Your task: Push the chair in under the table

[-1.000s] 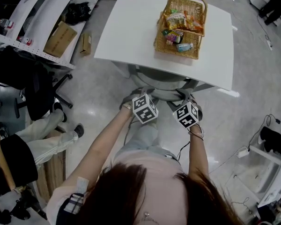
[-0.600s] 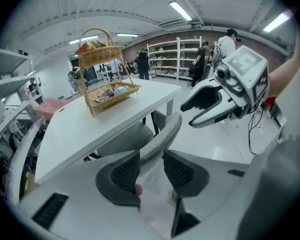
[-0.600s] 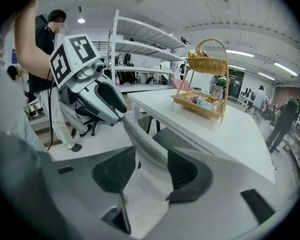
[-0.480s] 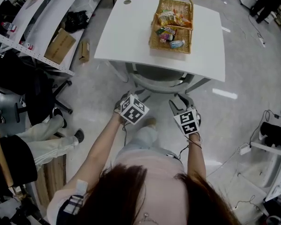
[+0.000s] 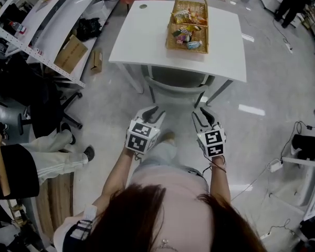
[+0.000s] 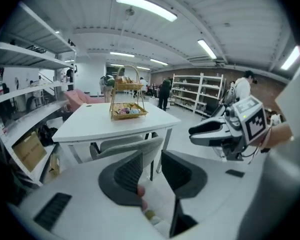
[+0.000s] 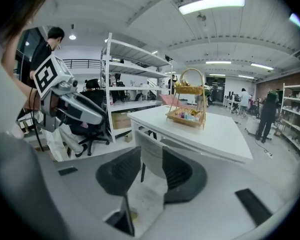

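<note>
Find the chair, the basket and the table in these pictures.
chair [image 5: 176,88], head view, on its curved backrest.
basket [image 5: 186,50], head view, on its front wall.
table [image 5: 142,41], head view, on its bare top.

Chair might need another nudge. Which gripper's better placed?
The right gripper, marginally. It and the left gripper hang clear of the chair, jaws just closing, nothing between them. In the right gripper view the chair back lines up with the jaw gap; in the left one it sits off-centre.
</note>
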Motion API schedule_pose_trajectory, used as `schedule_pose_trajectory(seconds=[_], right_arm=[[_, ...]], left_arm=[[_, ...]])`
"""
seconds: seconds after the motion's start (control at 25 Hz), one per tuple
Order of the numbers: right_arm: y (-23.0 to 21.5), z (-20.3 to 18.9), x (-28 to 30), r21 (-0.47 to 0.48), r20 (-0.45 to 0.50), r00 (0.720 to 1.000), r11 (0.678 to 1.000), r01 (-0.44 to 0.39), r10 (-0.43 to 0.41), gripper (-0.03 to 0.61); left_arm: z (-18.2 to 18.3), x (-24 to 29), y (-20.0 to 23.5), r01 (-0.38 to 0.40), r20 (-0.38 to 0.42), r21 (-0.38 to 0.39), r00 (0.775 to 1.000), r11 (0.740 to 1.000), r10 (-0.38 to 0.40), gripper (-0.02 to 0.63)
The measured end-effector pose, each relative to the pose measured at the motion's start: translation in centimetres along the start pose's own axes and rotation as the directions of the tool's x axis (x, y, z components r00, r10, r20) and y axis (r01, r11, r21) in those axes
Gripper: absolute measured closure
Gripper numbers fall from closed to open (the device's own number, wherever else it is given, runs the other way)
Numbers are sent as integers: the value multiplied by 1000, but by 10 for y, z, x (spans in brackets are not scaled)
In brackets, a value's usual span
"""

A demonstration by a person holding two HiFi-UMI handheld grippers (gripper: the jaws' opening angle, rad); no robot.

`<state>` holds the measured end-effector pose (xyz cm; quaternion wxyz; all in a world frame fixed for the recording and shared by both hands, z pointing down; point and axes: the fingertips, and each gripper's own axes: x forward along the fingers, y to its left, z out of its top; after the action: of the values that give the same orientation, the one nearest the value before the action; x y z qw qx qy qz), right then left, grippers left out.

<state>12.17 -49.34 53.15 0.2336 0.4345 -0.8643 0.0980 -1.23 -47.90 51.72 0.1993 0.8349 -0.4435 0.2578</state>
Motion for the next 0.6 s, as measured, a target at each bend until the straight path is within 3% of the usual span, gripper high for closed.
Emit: schedule_pose_trajectory(seconds=[0.16,0.6], right_arm=[[13,8,-35,-6,60,998,1000,31,-30,443],[47,8,-125,6,180,980,996,89,-89,488]], left_arm=[[5,-35,-23,5,82,-70,997,998,1,509],[8,-112,-80,-22,270,-112,961,993,52,595]])
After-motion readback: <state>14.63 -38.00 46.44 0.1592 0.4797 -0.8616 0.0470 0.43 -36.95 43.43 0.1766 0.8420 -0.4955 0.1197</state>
